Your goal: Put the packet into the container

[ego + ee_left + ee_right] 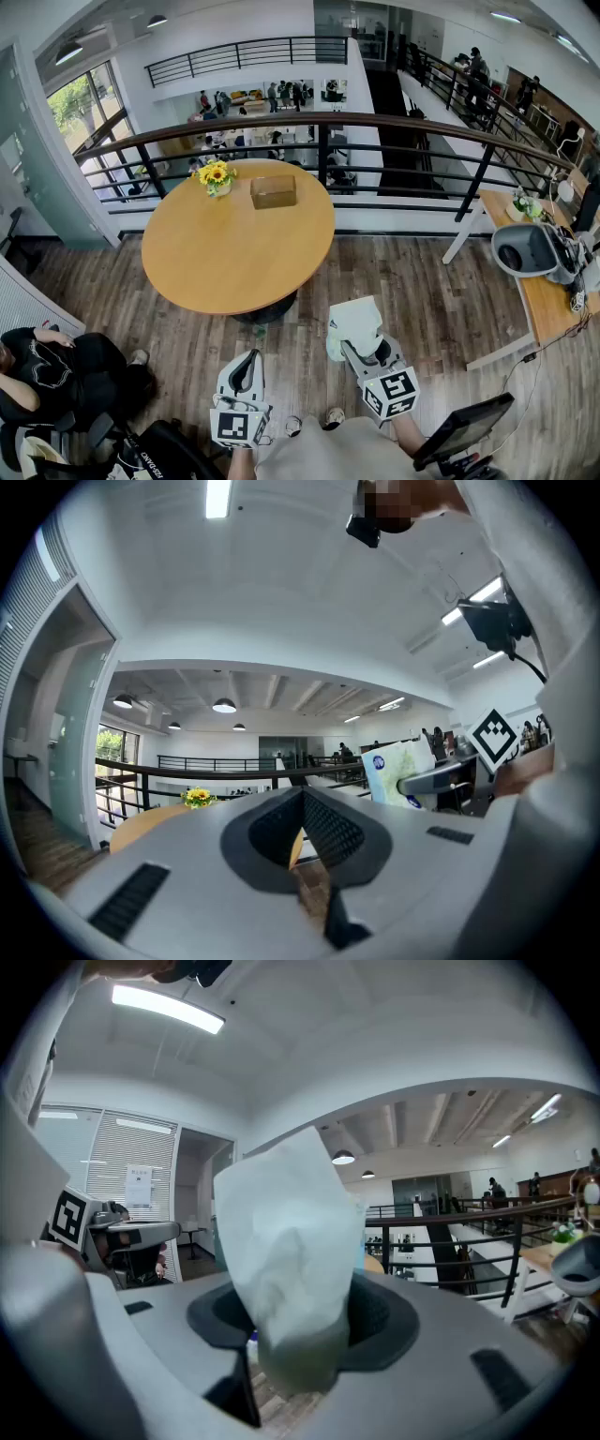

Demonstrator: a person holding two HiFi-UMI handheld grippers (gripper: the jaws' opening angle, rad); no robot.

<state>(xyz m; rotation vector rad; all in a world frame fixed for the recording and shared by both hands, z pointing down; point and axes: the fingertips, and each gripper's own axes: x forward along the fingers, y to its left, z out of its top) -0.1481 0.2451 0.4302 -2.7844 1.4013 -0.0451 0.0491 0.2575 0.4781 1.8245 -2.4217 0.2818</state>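
Right gripper (361, 349): fingers grasping white packet (354, 323), lower centre.
Left gripper (246, 370): fingers clenched, empty.
Container (273, 191): on tabletop (225, 253), upper centre.

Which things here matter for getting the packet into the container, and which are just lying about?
Job in hand: packet, gripped in the right claw; brown container on the round table.
Lying about: sunflower vase; side desk; left claw, holding nothing.

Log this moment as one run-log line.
phase: pre-placement | right gripper: jaws shut on packet | left gripper: jaws shut, empty | container: on table, far side, near flowers
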